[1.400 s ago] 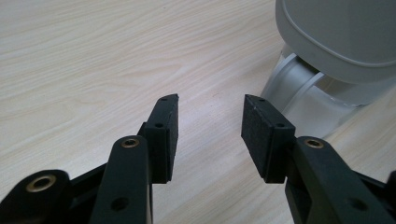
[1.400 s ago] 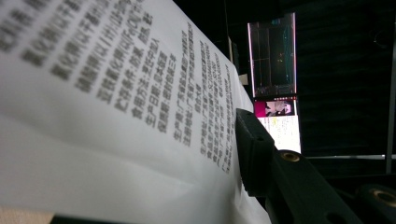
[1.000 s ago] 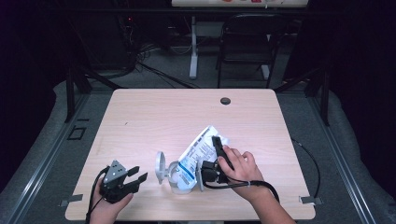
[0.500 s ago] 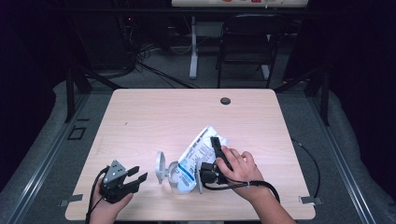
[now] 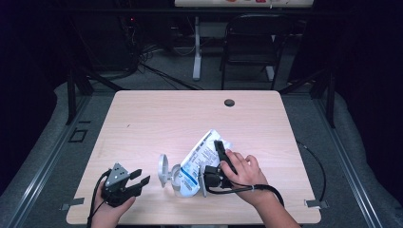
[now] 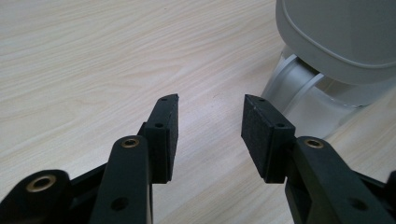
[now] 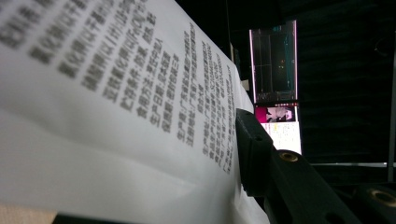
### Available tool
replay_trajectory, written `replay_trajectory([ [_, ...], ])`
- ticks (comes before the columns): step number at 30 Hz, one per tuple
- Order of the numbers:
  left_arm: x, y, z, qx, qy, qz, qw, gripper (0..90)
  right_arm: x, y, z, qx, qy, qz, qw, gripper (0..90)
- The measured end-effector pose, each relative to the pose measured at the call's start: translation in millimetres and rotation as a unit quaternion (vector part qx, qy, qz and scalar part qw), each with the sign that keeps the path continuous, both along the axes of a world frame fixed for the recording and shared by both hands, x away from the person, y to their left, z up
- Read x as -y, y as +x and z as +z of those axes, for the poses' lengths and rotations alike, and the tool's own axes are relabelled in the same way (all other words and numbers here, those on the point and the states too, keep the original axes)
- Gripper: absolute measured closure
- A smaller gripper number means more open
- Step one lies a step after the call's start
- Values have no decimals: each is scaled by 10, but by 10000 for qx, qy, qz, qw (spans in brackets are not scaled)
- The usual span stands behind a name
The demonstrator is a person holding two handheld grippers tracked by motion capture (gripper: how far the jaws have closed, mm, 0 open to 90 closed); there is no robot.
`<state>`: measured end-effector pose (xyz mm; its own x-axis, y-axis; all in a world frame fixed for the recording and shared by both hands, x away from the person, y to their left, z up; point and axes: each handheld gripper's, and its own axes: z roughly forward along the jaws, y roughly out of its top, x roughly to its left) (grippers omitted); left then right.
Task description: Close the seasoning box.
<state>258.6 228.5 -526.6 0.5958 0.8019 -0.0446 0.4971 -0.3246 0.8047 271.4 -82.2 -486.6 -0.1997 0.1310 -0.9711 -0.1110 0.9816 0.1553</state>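
Observation:
A white pouch [image 5: 198,157] with blue print lies flat on the wooden table [image 5: 157,118], its wide spout towards the front left. The spout's grey flip lid [image 5: 163,168] stands open. My right gripper [image 5: 217,147] is shut on the pouch's right edge; one black finger [image 7: 252,149] presses against the printed pouch [image 7: 116,107], and the other is hidden behind it. My left gripper [image 5: 141,176] rests open near the front left, a short way from the lid. In the left gripper view, the left gripper [image 6: 210,105] holds nothing, and the lid [image 6: 341,37] and spout ring [image 6: 299,88] lie just ahead to the right.
A dark round grommet [image 5: 229,102] sits near the table's far edge. A black chair [image 5: 252,47] and a white stand leg [image 5: 196,47] are on the floor beyond the table. A cable [image 5: 313,161] trails off the table's right side.

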Motion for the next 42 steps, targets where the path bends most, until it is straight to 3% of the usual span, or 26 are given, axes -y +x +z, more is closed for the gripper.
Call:
replay_trajectory([
  [7, 0, 3, -5, -5, 9, -4, 10000, 567, 30, 14, -27, -189, 256, -25, 9995, 739],
  [15, -1, 2, -5, -7, 0, 2, 10000, 567, 49, 9, -49, -361, 380, -58, 9986, 743],
  [17, 0, 2, -5, -8, 0, 0, 10000, 567, 69, 17, -73, -522, 568, -110, 9970, 746],
  [19, 0, 2, -5, -10, 5, -4, 10000, 567, 71, 14, -68, -551, 535, -148, 9969, 746],
  [31, -4, 4, -9, -21, -7, 12, 10000, 567, 118, 26, -122, -835, 956, -194, 9917, 749],
  [36, -3, 2, -7, -18, -5, 8, 10000, 567, 118, 22, -122, -898, 892, -261, 9916, 749],
  [42, -6, 1, -4, -13, -15, 32, 10000, 567, 142, 39, -163, -1043, 1166, -242, 9874, 751],
])
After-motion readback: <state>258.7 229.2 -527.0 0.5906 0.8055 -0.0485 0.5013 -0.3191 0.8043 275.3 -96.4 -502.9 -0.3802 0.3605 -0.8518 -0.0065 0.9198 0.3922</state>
